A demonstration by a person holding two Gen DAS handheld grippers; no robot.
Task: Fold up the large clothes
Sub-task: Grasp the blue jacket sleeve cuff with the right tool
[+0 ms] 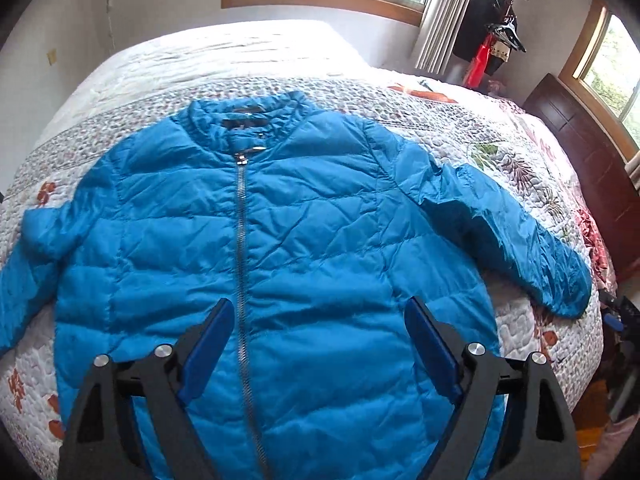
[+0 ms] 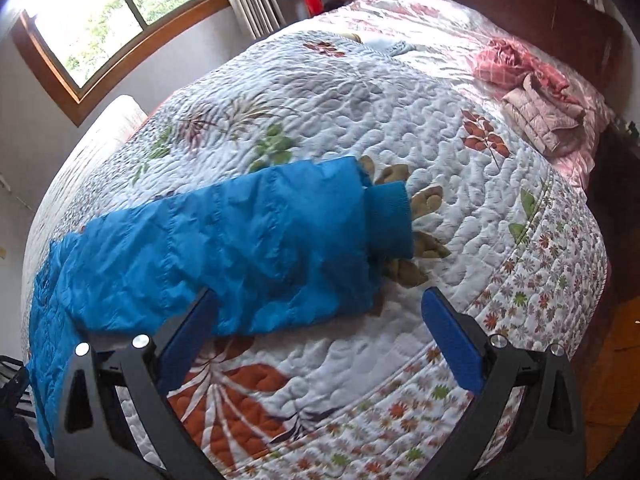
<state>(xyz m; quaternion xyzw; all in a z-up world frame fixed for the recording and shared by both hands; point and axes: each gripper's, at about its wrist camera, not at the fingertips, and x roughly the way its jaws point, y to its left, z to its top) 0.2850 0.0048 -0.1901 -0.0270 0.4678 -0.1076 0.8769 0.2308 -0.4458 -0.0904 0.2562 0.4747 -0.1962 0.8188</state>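
Blue jacket [image 1: 280, 220] is lying flat, zipped, face up on the bed [image 1: 440, 112], both sleeves spread out, so I'm judging no fold done yet; I'm hovering left gripper [image 1: 320, 312] wide over the hem, right gripper [image 2: 320, 304] wide, empty, near the right sleeve [image 2: 240, 240]

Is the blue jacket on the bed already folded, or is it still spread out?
Spread out. The blue jacket lies flat, front up, zipper closed, and the sleeve stretches sideways over the quilt.
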